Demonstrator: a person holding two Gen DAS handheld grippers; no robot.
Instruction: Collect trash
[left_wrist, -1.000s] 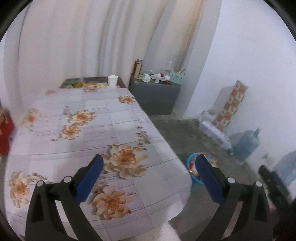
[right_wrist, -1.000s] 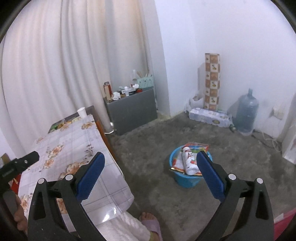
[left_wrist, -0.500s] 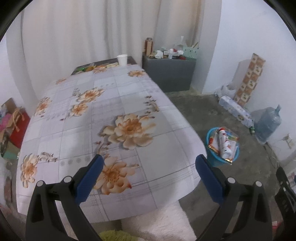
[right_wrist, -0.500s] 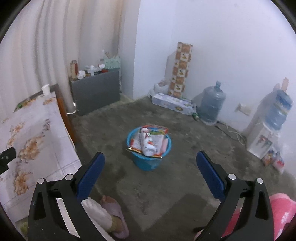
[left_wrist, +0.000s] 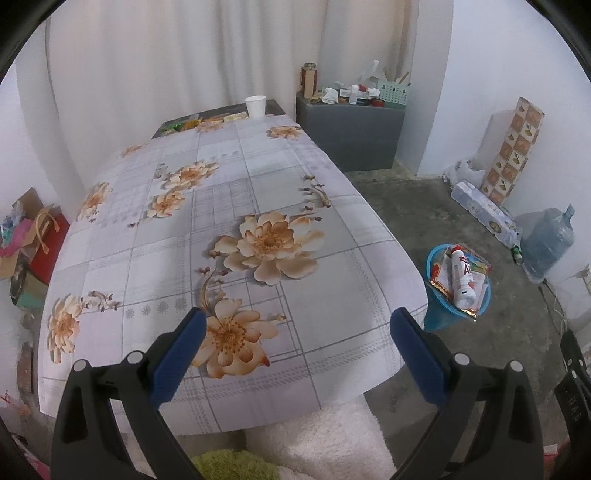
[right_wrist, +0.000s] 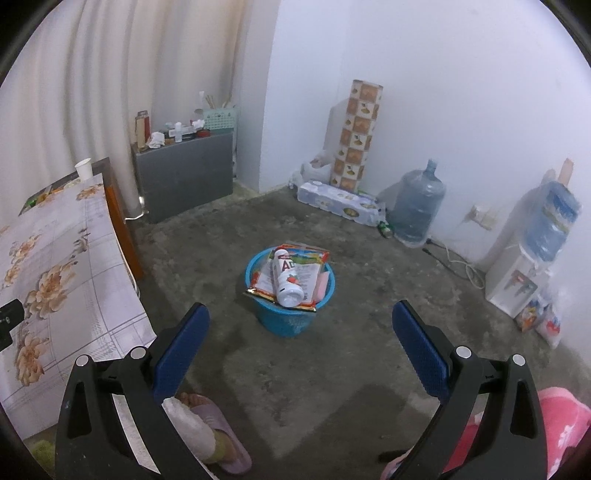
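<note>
Left gripper (left_wrist: 295, 350): jaws wide apart, empty, over near end of floral tablecloth (left_wrist: 229, 206). Right gripper (right_wrist: 299, 345): jaws spread, empty, aimed at floor. Trash: white bottle (right_wrist: 286, 282) lying atop foil wrappers (right_wrist: 308, 264) in blue basket (right_wrist: 286, 323), on floor beside table. Bottle likely light, rigid, smooth; grip mid-body. Wrappers limp, crinkly; pinch an edge.

Blue basket (right_wrist: 291, 321) on concrete floor, white bottle (right_wrist: 286, 278) (lying tilted) atop snack wrappers (right_wrist: 308, 264)
</note>
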